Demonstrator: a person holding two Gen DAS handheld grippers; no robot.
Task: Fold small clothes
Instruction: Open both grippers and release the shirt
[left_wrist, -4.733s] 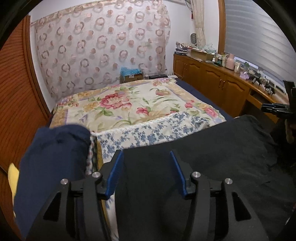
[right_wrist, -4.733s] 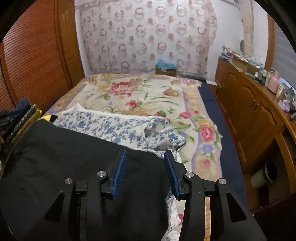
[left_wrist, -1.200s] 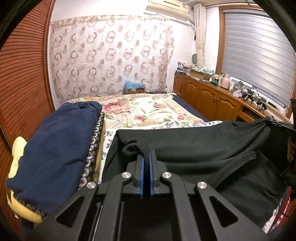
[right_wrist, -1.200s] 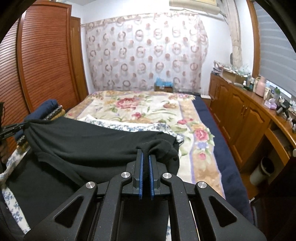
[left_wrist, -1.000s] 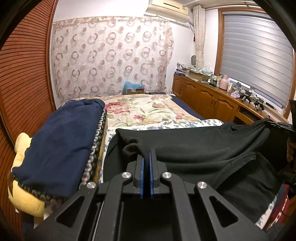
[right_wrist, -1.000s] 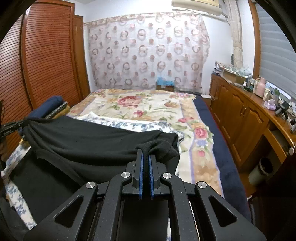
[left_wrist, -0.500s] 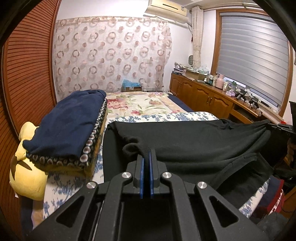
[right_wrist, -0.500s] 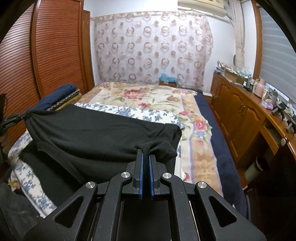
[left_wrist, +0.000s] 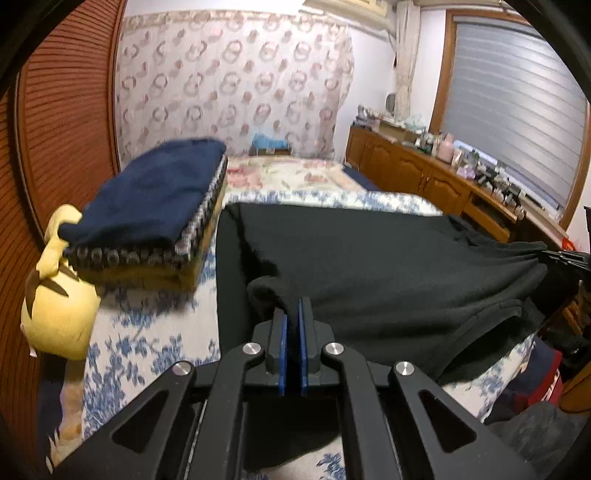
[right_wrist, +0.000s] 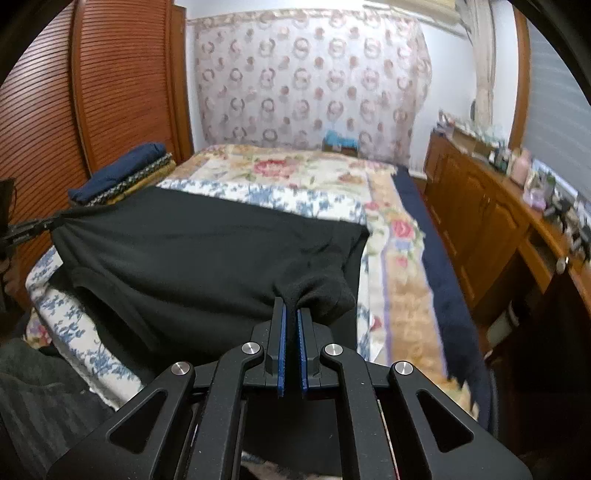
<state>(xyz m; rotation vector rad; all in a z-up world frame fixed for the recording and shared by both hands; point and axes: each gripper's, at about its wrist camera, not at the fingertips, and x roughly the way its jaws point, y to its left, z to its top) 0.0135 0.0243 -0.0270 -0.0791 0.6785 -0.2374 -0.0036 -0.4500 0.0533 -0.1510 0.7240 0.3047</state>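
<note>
A black garment lies spread across the blue-flowered sheet at the near end of the bed, its near edge lifted and stretched between my two grippers. My left gripper pinches the garment's left corner; its jaws are opening slightly with the cloth still between the blue pads. My right gripper is shut on the right corner of the black garment. Each gripper shows at the far end of the taut edge in the other's view: the right gripper, the left gripper.
A folded stack topped by a navy cloth sits left of the garment on a yellow cushion. The flowered bedspread stretches beyond. Wooden cabinets line the right wall, louvred wardrobe doors the left.
Both grippers have drawn back toward the near end of the bed and sunk a little, dragging the garment's held edge with them. The black cloth now lies flatter on the sheet.
</note>
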